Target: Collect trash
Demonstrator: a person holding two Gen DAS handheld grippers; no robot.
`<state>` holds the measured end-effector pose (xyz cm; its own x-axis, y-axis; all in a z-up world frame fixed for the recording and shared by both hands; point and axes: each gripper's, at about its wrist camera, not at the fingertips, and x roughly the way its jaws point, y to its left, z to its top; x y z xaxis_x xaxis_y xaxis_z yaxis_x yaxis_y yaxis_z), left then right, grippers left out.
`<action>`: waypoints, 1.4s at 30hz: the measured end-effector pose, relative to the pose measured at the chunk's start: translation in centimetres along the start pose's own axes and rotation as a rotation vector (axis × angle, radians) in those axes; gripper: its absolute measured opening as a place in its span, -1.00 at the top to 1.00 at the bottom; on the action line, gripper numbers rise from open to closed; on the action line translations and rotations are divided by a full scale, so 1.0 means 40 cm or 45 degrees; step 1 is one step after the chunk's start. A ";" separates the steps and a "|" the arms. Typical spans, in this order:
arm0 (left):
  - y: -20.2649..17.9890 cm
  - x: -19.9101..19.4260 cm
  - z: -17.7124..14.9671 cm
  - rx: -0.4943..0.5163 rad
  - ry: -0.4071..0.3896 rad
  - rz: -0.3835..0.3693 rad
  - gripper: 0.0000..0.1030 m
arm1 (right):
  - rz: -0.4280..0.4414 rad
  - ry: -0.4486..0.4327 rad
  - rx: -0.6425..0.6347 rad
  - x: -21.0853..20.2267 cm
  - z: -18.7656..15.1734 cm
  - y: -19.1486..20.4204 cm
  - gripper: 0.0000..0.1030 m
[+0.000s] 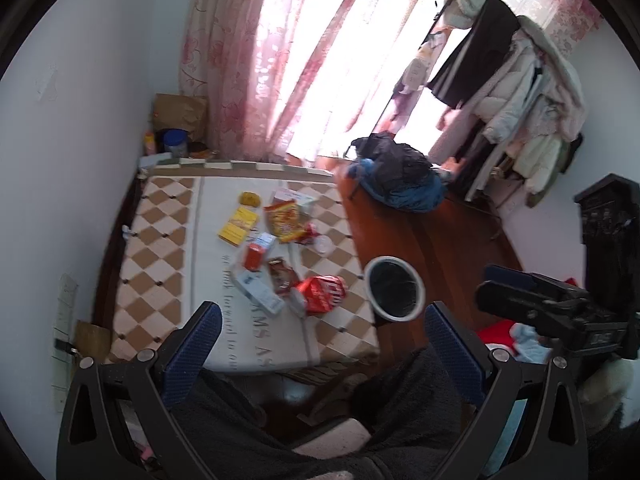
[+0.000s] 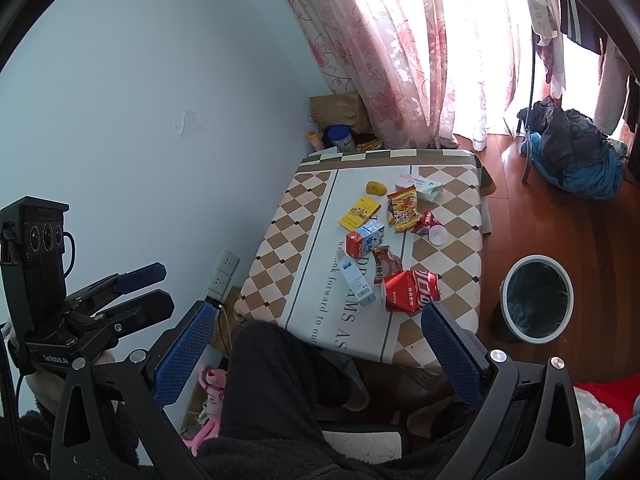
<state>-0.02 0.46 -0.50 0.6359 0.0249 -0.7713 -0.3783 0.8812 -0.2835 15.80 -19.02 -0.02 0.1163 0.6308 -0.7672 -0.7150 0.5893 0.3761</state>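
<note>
Red crushed carton (image 2: pixel 410 290) is judged the nearest pickup; nothing is yet grasped. Both the left hand-held gripper (image 1: pixel 320 344) and right hand-held gripper (image 2: pixel 320 348) are held spread, empty, above the bench (image 2: pixel 304 216); the bin (image 2: pixel 538 298) waits beside.

The table (image 2: pixel 448 248) carries one yellow box (image 2: pixel 359 212), one potato (image 2: pixel 376 188), two snack packets (image 2: pixel 403 207), two cartons (image 2: pixel 366 240), one red bag (image 2: pixel 412 291), one lid (image 2: pixel 437 236); one bin (image 2: pixel 536 298) stands beside its right edge.
</note>
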 end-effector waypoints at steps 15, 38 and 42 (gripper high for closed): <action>0.256 0.541 -0.122 -0.204 0.298 0.637 -1.00 | -0.183 0.158 0.931 0.560 -0.126 -0.391 -1.00; 0.280 0.933 -0.070 -0.450 0.614 0.299 -0.95 | -0.602 0.511 0.590 0.849 -0.123 -0.465 -0.79; 0.266 0.982 -0.063 -0.440 0.629 0.295 -0.13 | -0.584 0.589 0.519 0.850 -0.135 -0.462 -0.80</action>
<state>19.22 9.63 -35.26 0.1583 -0.0963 -0.9827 -0.7160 0.6741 -0.1814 29.24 -11.19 -35.85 -0.0243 0.0556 -0.9982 -0.3433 0.9373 0.0606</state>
